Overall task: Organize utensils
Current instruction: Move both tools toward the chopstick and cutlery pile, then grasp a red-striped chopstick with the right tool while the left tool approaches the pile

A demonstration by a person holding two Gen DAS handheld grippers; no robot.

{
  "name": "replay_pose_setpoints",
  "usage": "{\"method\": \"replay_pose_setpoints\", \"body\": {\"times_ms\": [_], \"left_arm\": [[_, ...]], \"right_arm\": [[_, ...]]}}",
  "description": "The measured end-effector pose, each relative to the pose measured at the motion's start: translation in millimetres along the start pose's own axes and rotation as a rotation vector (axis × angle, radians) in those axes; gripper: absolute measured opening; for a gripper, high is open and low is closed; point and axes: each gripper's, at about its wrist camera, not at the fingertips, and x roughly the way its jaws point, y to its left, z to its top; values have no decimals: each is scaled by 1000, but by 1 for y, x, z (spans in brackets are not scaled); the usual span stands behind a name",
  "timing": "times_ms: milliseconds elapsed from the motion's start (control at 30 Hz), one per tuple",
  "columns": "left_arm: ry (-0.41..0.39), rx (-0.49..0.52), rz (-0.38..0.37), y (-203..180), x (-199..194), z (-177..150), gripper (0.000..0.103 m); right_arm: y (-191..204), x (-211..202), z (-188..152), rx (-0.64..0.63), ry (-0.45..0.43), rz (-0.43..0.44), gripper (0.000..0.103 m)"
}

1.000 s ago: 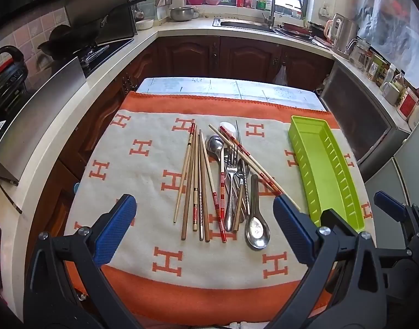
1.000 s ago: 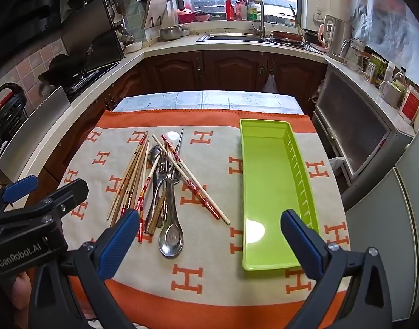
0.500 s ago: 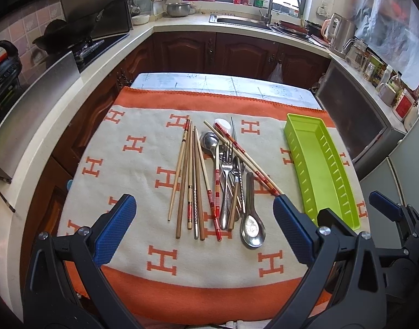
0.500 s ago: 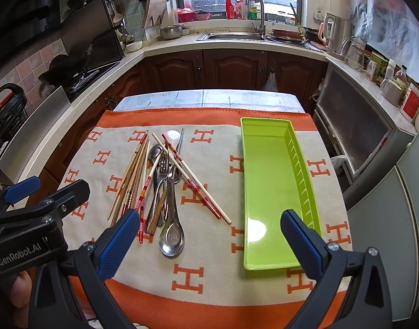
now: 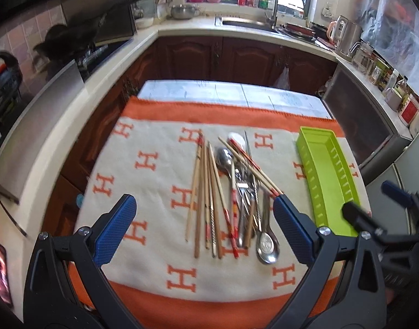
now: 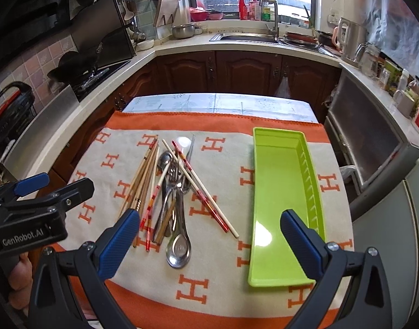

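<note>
Left gripper [image 5: 204, 224]: wide open, empty.
Right gripper [image 6: 206, 241]: wide open, empty.
Utensils [image 6: 171, 189]: heaped on cloth [image 6: 223, 161], left of empty tray [image 6: 280, 192].
Handling: light, stiff, probably slippery (spoon [image 6: 179, 244] especially); pinch mid-handle.

Both wrist views high, facing forward, sharing the blanket [image 5: 160, 170]

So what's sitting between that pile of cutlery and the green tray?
Nothing: only bare blanket with orange H marks separates the utensil pile from the green tray. The right wrist view shows that gap most clearly.
</note>
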Motion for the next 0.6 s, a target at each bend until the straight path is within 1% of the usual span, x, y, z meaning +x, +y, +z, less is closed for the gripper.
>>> {"method": "replay_pose_setpoints", "body": {"times_ms": [133,200,233,267,300,333,400,433,500,533,567,600], "left_arm": [[55,41,7,4,-1,17,99],[29,18,-26,10,1,25,99],[27,16,-28,13,3,29,99],[36,14,-31,16,6,34,98],[25,4,-53,19,9,37,96],[25,1,-67,22,15,41,94],[44,-13,-87,25,28,46,79],[52,-21,-105,26,37,48,76],[94,-39,-128,27,57,51,61],[102,-50,-142,26,66,52,57],[113,-61,-153,24,75,52,49],[131,-73,-167,21,86,53,40]], "right_arm": [[-2,-5,18,-21,-31,-21,102],[-1,-8,29,-33,-45,-12,102],[-2,-8,34,-39,-45,-5,102],[-3,-7,39,-46,-40,0,100],[-4,-4,45,-54,-32,4,95],[-4,1,50,-64,-21,11,94],[-5,14,59,-85,12,30,87],[-6,19,61,-92,24,37,85],[-5,41,68,-112,79,72,73],[-5,53,70,-114,110,85,69],[-6,62,71,-114,132,95,61],[-5,79,72,-116,182,124,53]]}}
